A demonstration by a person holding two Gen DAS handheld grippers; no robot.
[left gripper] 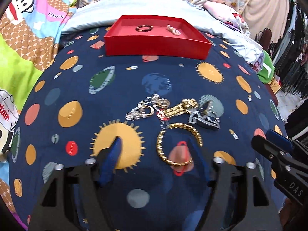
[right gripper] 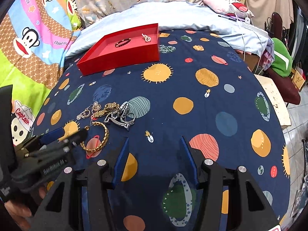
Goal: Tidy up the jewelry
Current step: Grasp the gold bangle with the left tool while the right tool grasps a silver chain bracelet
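Observation:
A red tray [left gripper: 154, 46] [right gripper: 123, 61] sits at the far side of the planet-print cloth, holding a dark bead bracelet [left gripper: 144, 28] [right gripper: 122, 42] and a small pale piece [left gripper: 173, 30] [right gripper: 146, 37]. A pile of jewelry lies mid-cloth: silver earrings [left gripper: 148, 107], a gold watch [left gripper: 181, 107] [right gripper: 106, 109], a silver watch [left gripper: 207, 118] [right gripper: 123, 118]. A gold chain bracelet [left gripper: 173, 144] [right gripper: 98, 139] lies nearest. My left gripper [left gripper: 154, 150] [right gripper: 71, 132] is open, its fingers on either side of the gold bracelet. My right gripper [right gripper: 154, 148] is open and empty, right of the pile.
A light blue pillow [left gripper: 119, 13] lies behind the tray. Cartoon-print bedding [right gripper: 28, 38] is on the left. Clutter and a green cloth [right gripper: 281, 59] stand at the right edge, past the cloth's edge.

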